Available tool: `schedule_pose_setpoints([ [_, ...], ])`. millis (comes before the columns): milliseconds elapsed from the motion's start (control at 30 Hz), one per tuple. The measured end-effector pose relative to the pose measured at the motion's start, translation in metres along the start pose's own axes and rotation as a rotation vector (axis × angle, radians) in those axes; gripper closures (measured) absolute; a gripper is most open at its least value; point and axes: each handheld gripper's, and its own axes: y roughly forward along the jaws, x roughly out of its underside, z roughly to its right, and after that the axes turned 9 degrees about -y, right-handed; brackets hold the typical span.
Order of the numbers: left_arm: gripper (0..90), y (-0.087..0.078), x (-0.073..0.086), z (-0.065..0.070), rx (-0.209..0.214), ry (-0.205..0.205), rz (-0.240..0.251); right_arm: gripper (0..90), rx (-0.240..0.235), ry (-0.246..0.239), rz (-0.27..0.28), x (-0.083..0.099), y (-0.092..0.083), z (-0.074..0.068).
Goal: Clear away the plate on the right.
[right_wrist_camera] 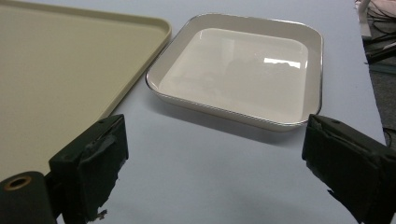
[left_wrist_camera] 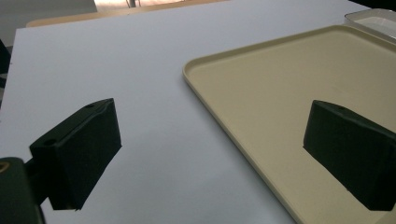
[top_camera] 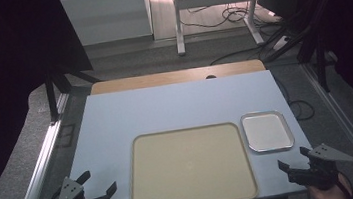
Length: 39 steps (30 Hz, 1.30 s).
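Observation:
A large beige tray (top_camera: 190, 166) lies empty at the near middle of the pale blue table (top_camera: 165, 106). To its right sits a small white square dish (top_camera: 267, 131) with a metal rim, empty as well. My left gripper (top_camera: 97, 182) rests at the table's near left corner, jaws wide open with nothing between them; in its own view the tray's rim (left_wrist_camera: 219, 119) runs between its jaws. My right gripper (top_camera: 293, 158) is at the near right corner, open and empty; the right gripper view shows the dish (right_wrist_camera: 238, 70) just ahead and the tray's corner (right_wrist_camera: 70, 60) to the left.
A wooden board (top_camera: 177, 76) edges the table's far side. Metal frame rails (top_camera: 36, 171) run along both sides. Beyond stand a white desk frame (top_camera: 214, 9) and floor cables (top_camera: 235, 17). Dark curtains close off left and right.

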Motion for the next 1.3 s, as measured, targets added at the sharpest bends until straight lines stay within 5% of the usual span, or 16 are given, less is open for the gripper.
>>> schedule_pose_setpoints([
  [1300,3.2,0.002,-0.001,0.000,-0.012,-0.005,-0.015,4.4,-0.042,-0.012,-0.026,-0.025,0.022,0.015],
])
